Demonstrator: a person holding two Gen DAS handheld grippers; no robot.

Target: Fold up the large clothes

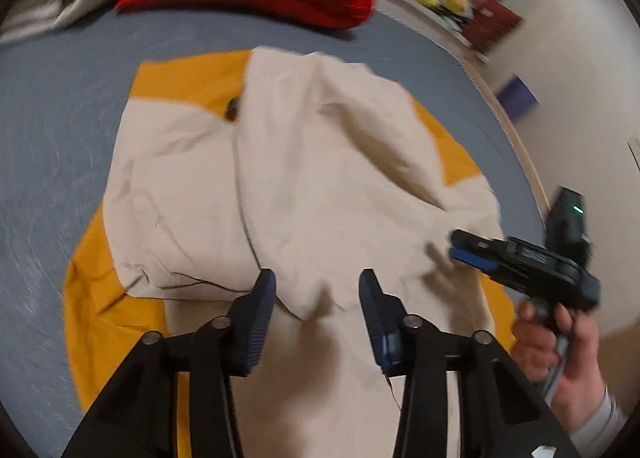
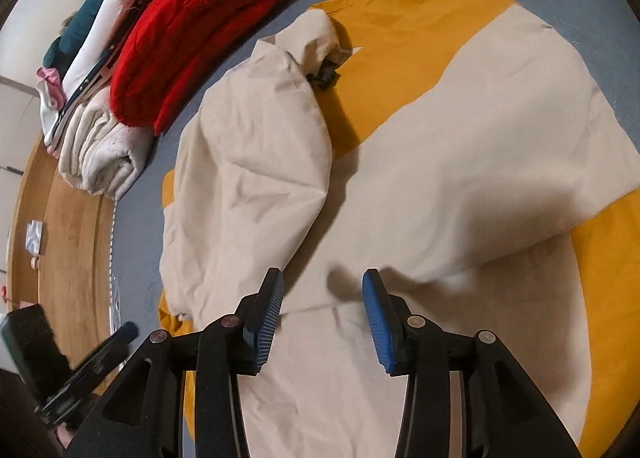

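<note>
A large cream and mustard-yellow jacket [image 1: 288, 186] lay spread on a grey-blue surface [image 1: 48, 130], partly folded, with one cream sleeve [image 2: 256, 162] laid over the body of the garment. In the left wrist view, the left tool [image 1: 318, 290] was above the near edge of the jacket, and its two blue pads were spread apart with only cloth visible between them; they did not pinch anything. A small fold of cream fabric sat just below the gap between the pads. In the same view the right tool [image 1: 472, 252] was at the right side, above the right edge of the jacket, held by the person's right hand [image 1: 560, 342]; it was blurred and seen from the side, so I cannot tell from there how its fingers stood. In the right wrist view, the right tool [image 2: 324, 290] had its blue pads also spread apart over the cream fabric, holding nothing. A small dark buckle [image 2: 326, 76] was near the cuff of the folded sleeve. Beyond the jacket, a folded red knitted garment [image 2: 200, 30] lay on the surface, and just beside it a folded white fleece [image 2: 100, 146]. A wooden edge [image 2: 68, 226] ran along the surface.
</note>
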